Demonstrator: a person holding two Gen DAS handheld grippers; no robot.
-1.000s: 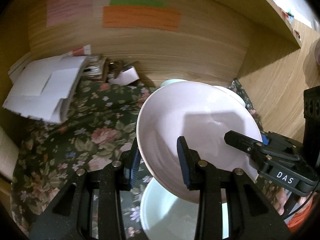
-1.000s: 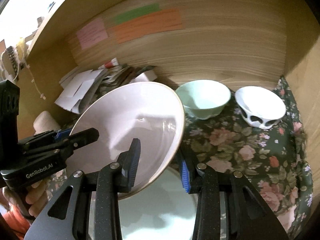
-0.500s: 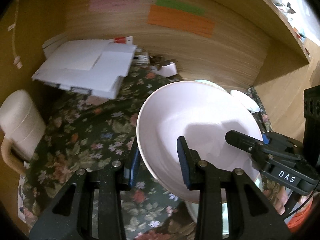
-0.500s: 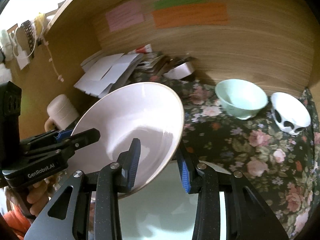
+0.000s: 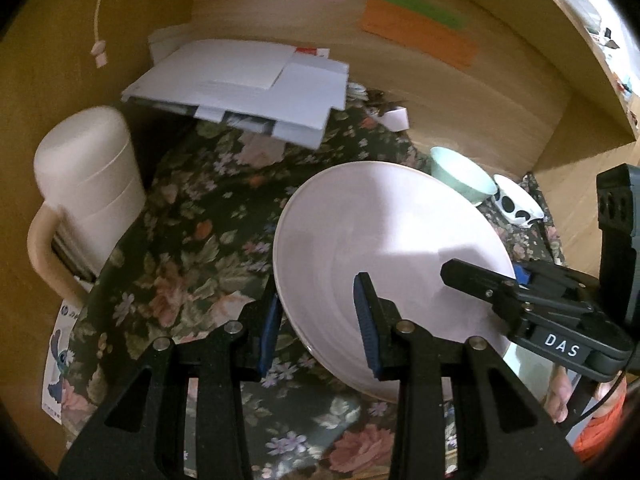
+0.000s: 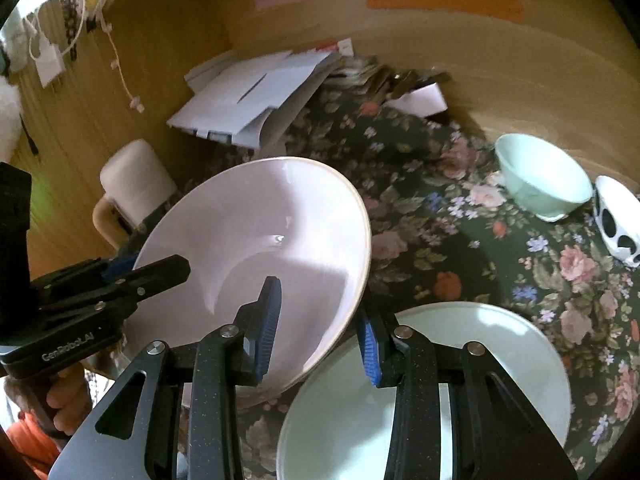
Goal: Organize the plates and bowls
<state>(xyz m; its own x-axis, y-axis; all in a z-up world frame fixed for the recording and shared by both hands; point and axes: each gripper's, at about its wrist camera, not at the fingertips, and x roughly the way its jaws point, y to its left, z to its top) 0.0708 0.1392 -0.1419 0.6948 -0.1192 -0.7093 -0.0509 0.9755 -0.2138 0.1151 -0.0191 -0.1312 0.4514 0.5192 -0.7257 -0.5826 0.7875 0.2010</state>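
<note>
In the left wrist view, the left gripper (image 5: 318, 322) clamps the near rim of the wide pale pink ceramic plate (image 5: 384, 256), held tilted above the dark floral tablecloth (image 5: 192, 248); the plate hides part of the small mint-green bowl (image 5: 460, 174) behind it. In the right wrist view, the right gripper (image 6: 320, 326) pinches the plate's opposite rim, and its frame cuts off the pale green round plate (image 6: 500, 364) lying on the cloth below.

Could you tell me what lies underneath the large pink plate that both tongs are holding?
Below the pink plate is the floral cloth. Beside it, a pale green plate lies on the cloth, its left edge hidden behind the pink rim. What the plate covers directly cannot be seen.
</note>
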